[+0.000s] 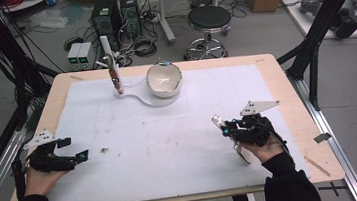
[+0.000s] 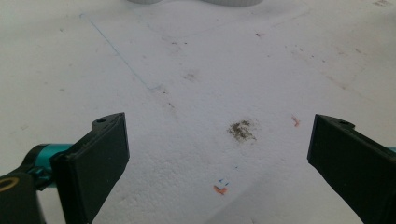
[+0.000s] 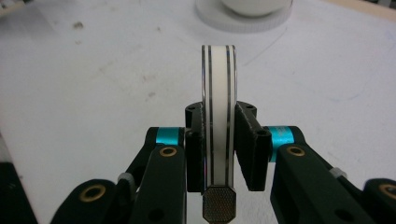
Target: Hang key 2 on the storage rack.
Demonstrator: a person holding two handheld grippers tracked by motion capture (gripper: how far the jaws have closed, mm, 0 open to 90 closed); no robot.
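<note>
Fingers of the right gripper are clamped on a flat white strip-shaped tool with thin dark lines along its edge, pads pressing both broad faces so that it stands upright between them, its narrow edge toward the right gripper view's camera and a knurled metal end at the bottom. In the high view this gripper sits at the right side of the tabletop, held just above a white foam sheet that covers most of the wooden tabletop, with the tool's tip poking out toward the middle. Left gripper rests at the sheet's left edge with its fingers spread wide and nothing between them; below them lies bare foam with a dark smudge. Near the far edge a white bowl sits tilted on a round white base, and just left of it stands a small upright white holder with a reddish tip, well apart from both grippers
</note>
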